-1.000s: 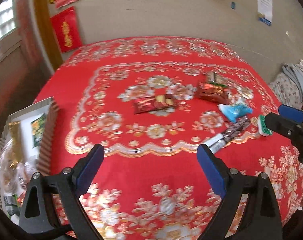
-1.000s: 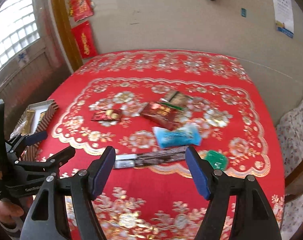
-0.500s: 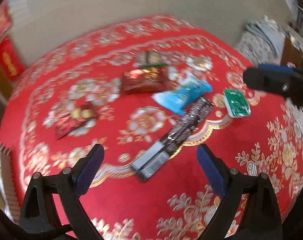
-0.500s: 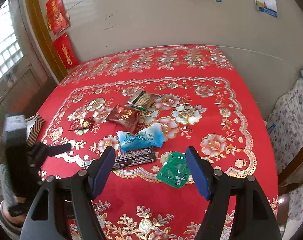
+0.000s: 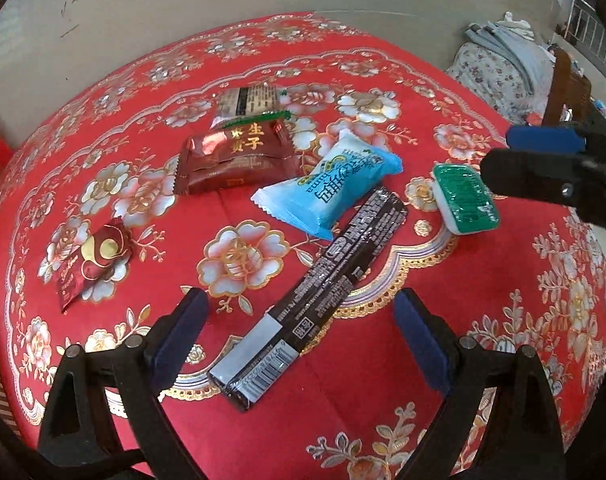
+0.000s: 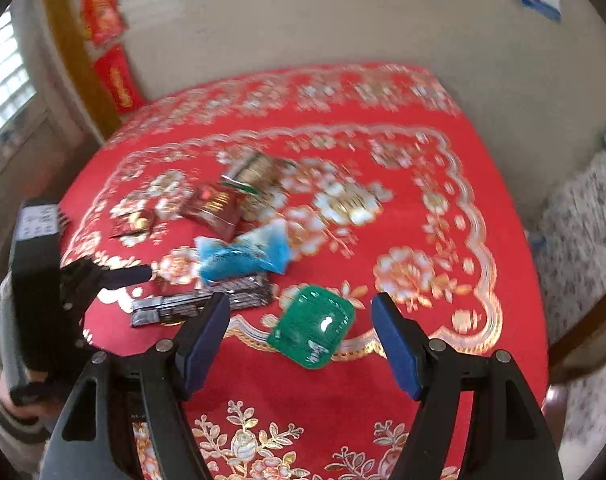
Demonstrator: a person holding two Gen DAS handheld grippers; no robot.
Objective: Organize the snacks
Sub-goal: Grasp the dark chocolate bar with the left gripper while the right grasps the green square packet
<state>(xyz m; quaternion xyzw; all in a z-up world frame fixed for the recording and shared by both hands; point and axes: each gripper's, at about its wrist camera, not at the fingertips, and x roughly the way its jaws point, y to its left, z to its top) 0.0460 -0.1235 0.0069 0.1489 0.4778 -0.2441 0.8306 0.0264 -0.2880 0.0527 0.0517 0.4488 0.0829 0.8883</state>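
Approach step: both grippers wide open, empty, above snacks on red tablecloth (image 5: 383, 392).
L gripper (image 5: 299, 320) straddles dark bar (image 5: 323, 292); R gripper (image 6: 299, 316) frames green pack (image 6: 313, 326). Next: lower, pinch.

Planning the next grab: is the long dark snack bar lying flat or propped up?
Flat: the long dark snack bar lies on the tablecloth.

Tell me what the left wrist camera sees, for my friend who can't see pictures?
The open left gripper hovers above a long dark snack bar lying on a red flowered tablecloth. Behind the bar lie a blue packet, a brown packet, a small red packet and a green tub. The right gripper pokes in from the right.
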